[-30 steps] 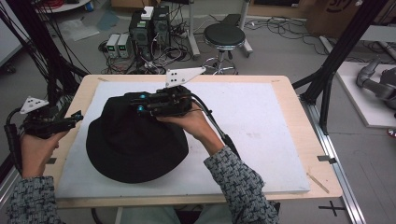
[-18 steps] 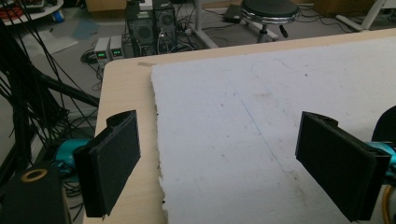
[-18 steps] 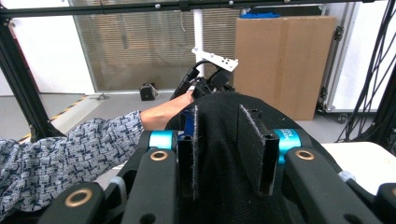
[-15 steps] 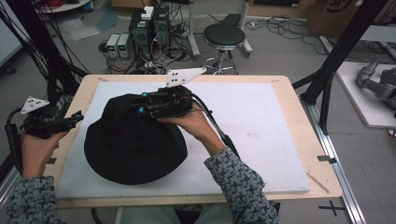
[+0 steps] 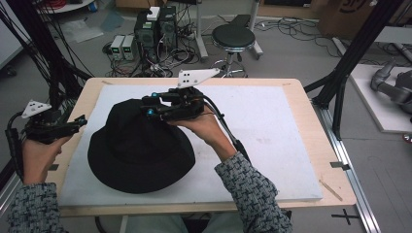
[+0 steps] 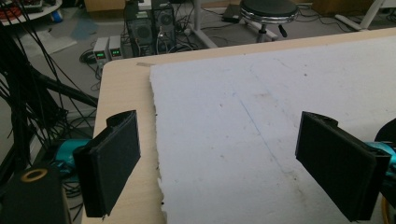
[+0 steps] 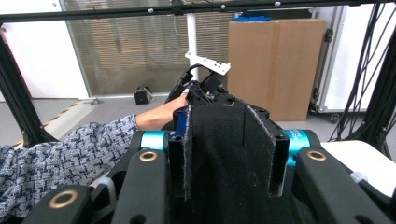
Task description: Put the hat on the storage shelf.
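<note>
The right gripper's (image 5: 154, 109) fingers (image 7: 183, 154) stand partly apart with black cloth of the hat (image 5: 138, 150) between them, the jaws having just been opening; the left gripper (image 5: 73, 124) is spread wide, nothing in it, at the table's (image 5: 311, 145) left edge; the hat lies brim down on the white mat (image 5: 272, 141), left of centre, crown under the right gripper.

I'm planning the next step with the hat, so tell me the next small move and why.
Probably finish letting go and lift the right gripper clear of the black hat. Its jaws have just been opening, yet the right gripper view has hat fabric between the fingers. The hat lies flat on the white mat, while the left gripper waits open at the table's left edge, holding nothing.
</note>
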The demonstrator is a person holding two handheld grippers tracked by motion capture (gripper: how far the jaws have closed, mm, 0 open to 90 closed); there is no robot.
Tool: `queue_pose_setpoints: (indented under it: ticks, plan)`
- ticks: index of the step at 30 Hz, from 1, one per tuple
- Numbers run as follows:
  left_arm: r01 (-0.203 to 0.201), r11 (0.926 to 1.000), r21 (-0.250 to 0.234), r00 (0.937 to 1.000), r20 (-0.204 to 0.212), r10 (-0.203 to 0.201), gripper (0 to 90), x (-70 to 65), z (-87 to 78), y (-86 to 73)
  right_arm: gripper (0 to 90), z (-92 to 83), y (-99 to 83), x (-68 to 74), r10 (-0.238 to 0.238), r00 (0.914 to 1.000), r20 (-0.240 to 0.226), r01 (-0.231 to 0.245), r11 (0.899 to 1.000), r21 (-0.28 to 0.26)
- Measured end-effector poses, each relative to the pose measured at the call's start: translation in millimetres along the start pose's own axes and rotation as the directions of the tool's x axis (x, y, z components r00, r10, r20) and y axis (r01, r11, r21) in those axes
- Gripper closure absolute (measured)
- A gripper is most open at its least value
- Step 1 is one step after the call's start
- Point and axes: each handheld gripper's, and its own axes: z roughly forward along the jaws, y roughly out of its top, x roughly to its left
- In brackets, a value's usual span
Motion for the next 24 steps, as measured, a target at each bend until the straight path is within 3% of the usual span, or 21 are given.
queue_pose_setpoints:
  ticks: [9,16,24]
  plan:
    - [-0.002,1.0000,-0.002,1.0000,0.005,0.002,14.2,-1.1,-0.1,0.7,60.6,-20.3,1.6,-8.4,0.026,0.9978,0.062,-0.024,0.999,-0.035]
    - [-0.001,1.0000,-0.002,1.0000,0.007,0.001,14.2,-1.6,0.9,1.0,57.6,-41.9,-0.9,-17.1,0.058,0.9909,0.122,-0.049,0.996,-0.077]
    - [-0.004,1.0000,-0.005,0.9999,0.011,0.004,14.2,-3.1,2.5,2.0,51.5,-60.6,-4.0,-22.0,0.069,0.9779,0.197,-0.055,0.996,-0.074]
